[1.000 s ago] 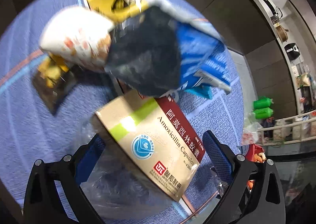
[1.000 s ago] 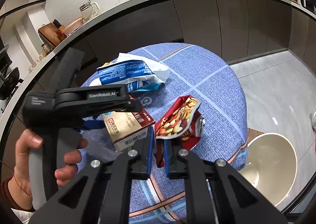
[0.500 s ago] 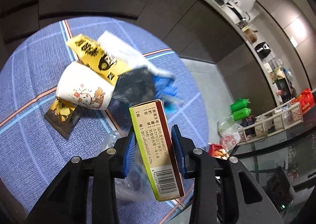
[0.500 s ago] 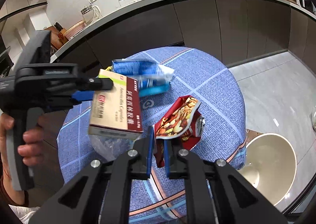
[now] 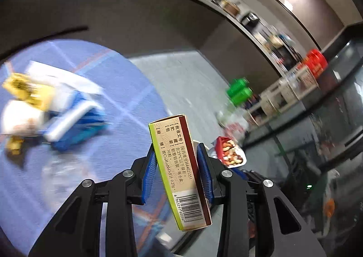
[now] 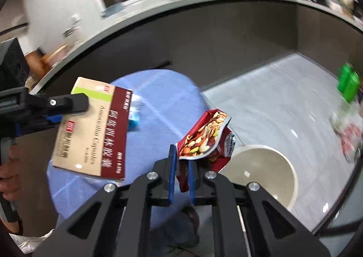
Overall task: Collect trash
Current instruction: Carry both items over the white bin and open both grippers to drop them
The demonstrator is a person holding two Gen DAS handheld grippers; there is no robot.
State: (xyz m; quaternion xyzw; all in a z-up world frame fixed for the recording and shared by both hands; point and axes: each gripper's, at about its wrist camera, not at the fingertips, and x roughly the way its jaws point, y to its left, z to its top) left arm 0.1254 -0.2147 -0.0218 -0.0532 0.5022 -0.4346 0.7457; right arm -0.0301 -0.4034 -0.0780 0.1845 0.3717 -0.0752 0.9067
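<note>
A tan, maroon and green medicine box (image 5: 179, 170) stands on edge between the blue pads of my left gripper (image 5: 176, 150), which is shut on it, lifted above the blue-clothed round table (image 5: 127, 89). In the right wrist view the same box (image 6: 93, 130) hangs from the left gripper (image 6: 74, 111) over the table's edge. My right gripper (image 6: 181, 155) is shut on the lower corner of a red nut snack bag (image 6: 204, 139), held over the floor near a cream bin (image 6: 272, 166). The nut bag (image 5: 231, 155) also shows just right of the box.
Blurred trash stays on the table: a blue-white bag (image 5: 74, 116), a yellow wrapper (image 5: 25, 89), a paper cup (image 5: 20, 118). Green bottles (image 5: 239, 91) and a stocked shelf (image 5: 295, 84) stand on the floor to the right. A dark kitchen counter curves behind. A hand (image 6: 9, 175) grips the left handle.
The left gripper closed on the medicine box, turned it on edge and lifted it off the table to the right. The right gripper swung right with the nut bag, nearer the bin.
</note>
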